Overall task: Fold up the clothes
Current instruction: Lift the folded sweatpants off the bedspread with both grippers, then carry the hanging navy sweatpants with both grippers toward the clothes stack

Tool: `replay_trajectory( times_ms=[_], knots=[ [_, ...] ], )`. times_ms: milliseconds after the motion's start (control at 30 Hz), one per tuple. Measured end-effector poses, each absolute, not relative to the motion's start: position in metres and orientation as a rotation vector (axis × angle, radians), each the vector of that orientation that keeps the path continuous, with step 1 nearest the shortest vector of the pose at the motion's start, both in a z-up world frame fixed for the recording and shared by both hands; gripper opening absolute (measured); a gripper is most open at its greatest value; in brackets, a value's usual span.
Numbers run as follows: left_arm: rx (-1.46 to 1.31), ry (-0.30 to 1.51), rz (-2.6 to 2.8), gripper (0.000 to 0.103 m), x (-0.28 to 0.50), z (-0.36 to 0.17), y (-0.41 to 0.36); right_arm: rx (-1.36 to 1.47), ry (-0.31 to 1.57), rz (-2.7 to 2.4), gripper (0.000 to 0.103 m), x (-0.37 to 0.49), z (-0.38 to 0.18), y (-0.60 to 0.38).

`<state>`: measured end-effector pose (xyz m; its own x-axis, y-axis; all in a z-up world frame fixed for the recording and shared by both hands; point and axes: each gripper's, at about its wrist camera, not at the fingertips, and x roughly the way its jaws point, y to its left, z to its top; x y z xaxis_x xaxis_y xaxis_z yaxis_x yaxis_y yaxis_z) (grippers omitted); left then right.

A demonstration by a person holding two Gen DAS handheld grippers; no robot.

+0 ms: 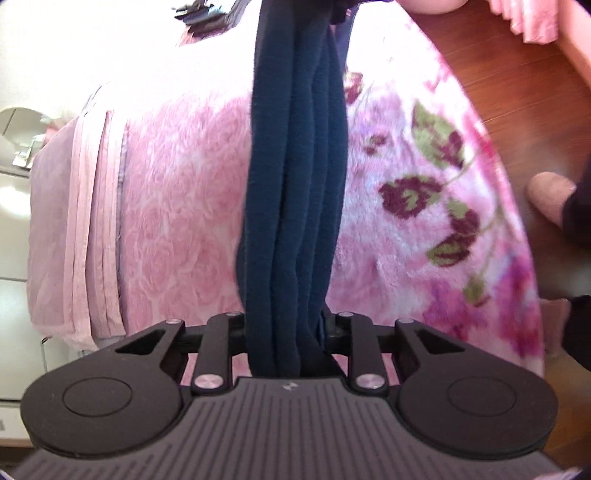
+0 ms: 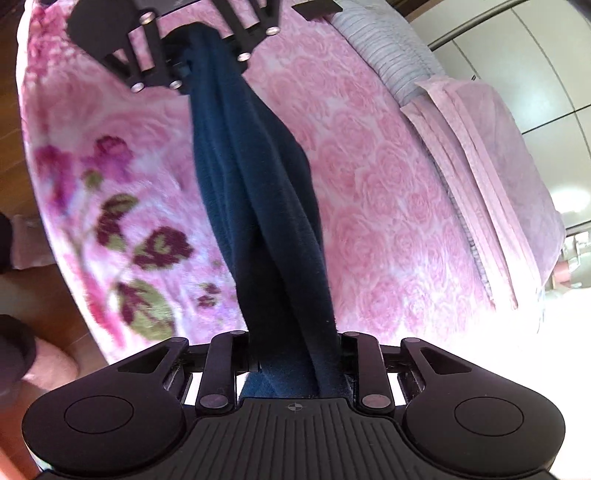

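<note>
A dark navy garment hangs bunched into long folds, stretched like a rope between both grippers above a bed. My left gripper is shut on one end, and the cloth hides its fingertips. In the right wrist view my right gripper is shut on the other end of the garment. The left gripper shows at the top of that view, clamped on the far end. Part of the right gripper shows at the top edge of the left wrist view.
Below lies a pink fleece blanket with dark red flowers, covering the bed. A folded pale pink cover lies at the bed's far side. Wooden floor and a person's pink slipper are beside the bed. Wardrobe doors stand behind.
</note>
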<state>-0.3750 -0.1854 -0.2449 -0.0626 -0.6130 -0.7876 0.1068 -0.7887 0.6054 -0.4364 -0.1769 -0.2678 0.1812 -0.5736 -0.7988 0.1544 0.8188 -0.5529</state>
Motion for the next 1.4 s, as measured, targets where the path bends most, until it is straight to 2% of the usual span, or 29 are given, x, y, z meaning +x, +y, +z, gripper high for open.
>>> replay_trajectory(
  times_ms=[367, 667, 967, 1233, 1400],
  knots=[
    [1.694, -0.589, -2.155, 0.022, -0.374, -0.155, -0.174, -0.238, 1.37, -0.634, 0.025, -0.442, -0.181, -0.14],
    [1.575, -0.866, -2.226, 0.022, -0.385, -0.109, -0.182, -0.191, 1.387, -0.829, 0.025, -0.448, -0.125, -0.122],
    [1.498, -1.065, -2.306, 0.022, -0.419, -0.099, -0.186, -0.143, 1.405, -0.98, 0.025, -0.48, -0.103, -0.118],
    [1.498, -1.105, -2.324, 0.022, -0.484, -0.106, -0.205, -0.084, 1.419, -1.065, 0.025, -0.526, -0.092, -0.12],
    [1.515, -1.08, -2.313, 0.022, -0.55, -0.104, -0.224, -0.07, 1.404, -1.061, 0.025, -0.587, -0.092, -0.137]
  ],
)
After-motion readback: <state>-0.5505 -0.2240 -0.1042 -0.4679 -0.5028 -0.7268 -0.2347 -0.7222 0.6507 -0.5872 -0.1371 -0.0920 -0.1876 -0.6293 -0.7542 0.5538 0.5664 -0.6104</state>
